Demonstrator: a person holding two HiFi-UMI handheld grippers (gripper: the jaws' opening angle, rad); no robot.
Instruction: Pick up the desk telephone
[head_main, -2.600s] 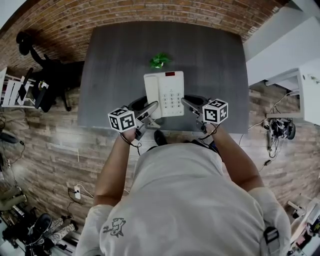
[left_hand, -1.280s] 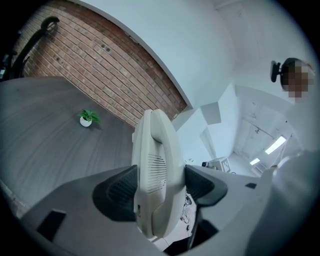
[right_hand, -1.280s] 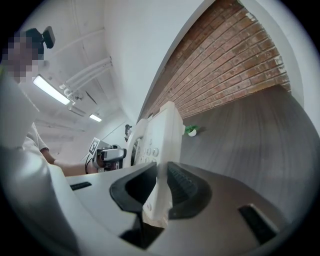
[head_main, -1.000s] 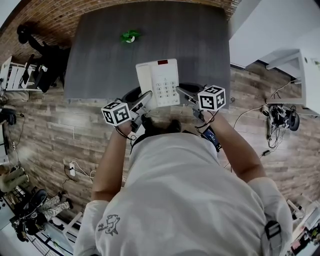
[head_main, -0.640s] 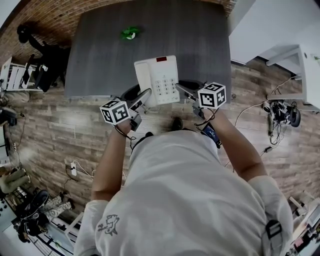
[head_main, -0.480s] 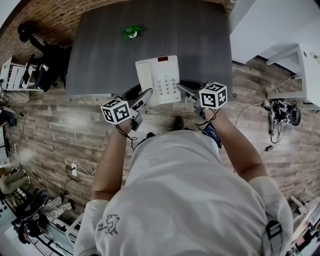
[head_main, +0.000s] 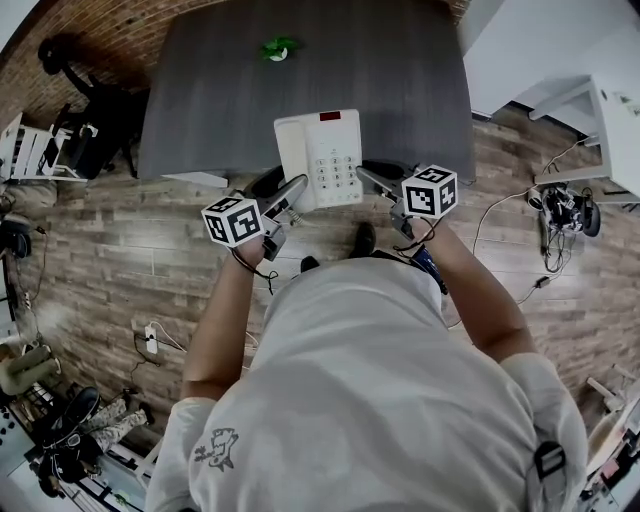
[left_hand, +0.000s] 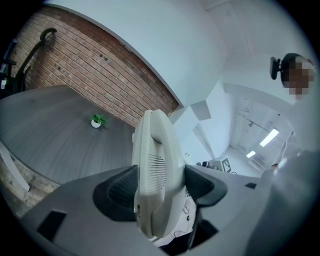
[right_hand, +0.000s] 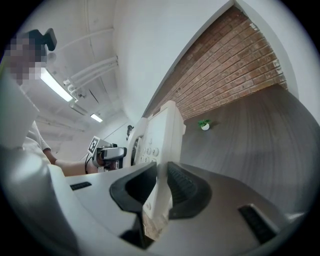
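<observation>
The white desk telephone (head_main: 320, 158), with keypad and handset, hangs in the air over the near edge of the dark grey table (head_main: 220, 100), held from both sides. My left gripper (head_main: 298, 188) is shut on its handset side; in the left gripper view the handset (left_hand: 155, 165) fills the gap between the pads (left_hand: 122, 187). At the phone's other side, my right gripper (head_main: 368, 180) is shut on the thin edge of the base (right_hand: 161, 165), its jaws standing narrow. Keypad buttons (right_hand: 150, 150) show beyond.
A small green potted plant (head_main: 279, 47) stands at the table's far side. A black office chair (head_main: 70, 75) and a white rack (head_main: 30, 150) are at the left. White furniture (head_main: 600, 130) and cables (head_main: 560, 205) lie right on the wood floor.
The table and plant have slid away toward the top of the head view while phone and grippers kept their place, so the phone has come back toward the table's near edge.
</observation>
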